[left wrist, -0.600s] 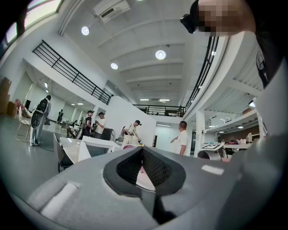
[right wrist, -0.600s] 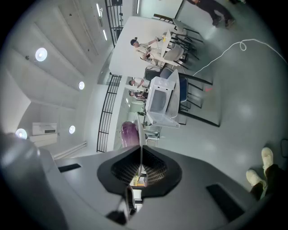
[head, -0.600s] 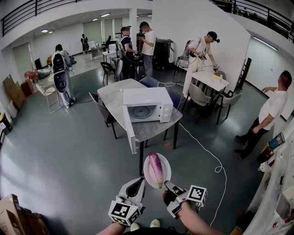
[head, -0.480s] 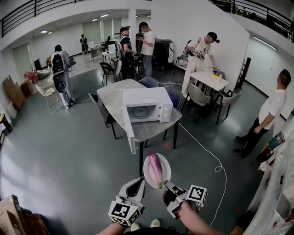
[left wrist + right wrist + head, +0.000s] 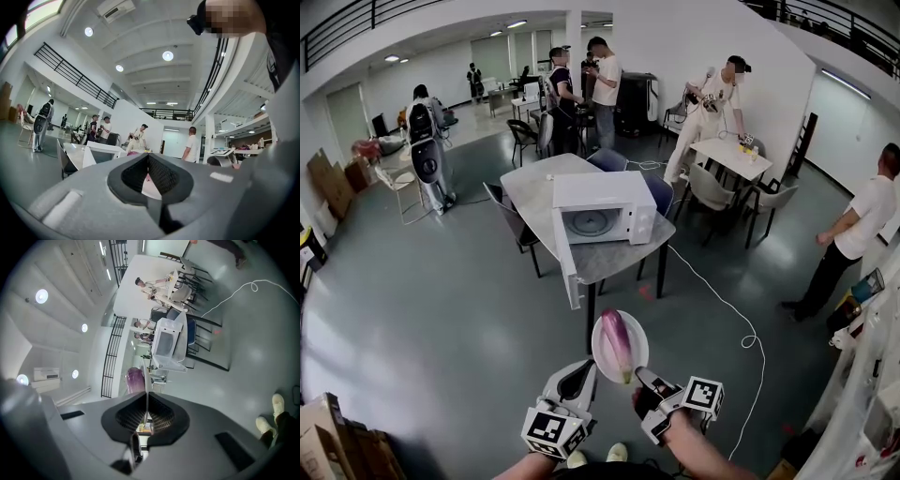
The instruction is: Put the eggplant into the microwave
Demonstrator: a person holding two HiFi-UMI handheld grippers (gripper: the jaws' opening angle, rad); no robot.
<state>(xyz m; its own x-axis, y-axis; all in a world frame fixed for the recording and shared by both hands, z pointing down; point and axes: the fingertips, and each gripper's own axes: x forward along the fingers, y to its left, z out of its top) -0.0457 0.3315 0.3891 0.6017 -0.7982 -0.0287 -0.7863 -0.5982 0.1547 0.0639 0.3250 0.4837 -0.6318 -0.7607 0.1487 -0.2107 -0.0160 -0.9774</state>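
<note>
Right gripper (image 5: 639, 377) is clamped on the near rim of a white plate (image 5: 638, 354); the right gripper view shows the thin rim pinched between the closed jaws (image 5: 147, 394). Left gripper (image 5: 586, 371) has its jaws together on nothing and sits just beside the plate's left edge.

Contents: the eggplant (image 5: 619, 345) lies on the plate, pale purple, lengthwise away from the person. The microwave (image 5: 605, 211) stands on a grey table (image 5: 532, 192), well apart from the plate. Its cavity shows a round turntable (image 5: 589, 223).

Clearance: the microwave door (image 5: 565, 267) hangs wide open at the left, reaching out toward the table's near edge. Open grey floor (image 5: 441, 309) lies between grippers and table. A white cable (image 5: 722, 309) runs across the floor right of the table.
</note>
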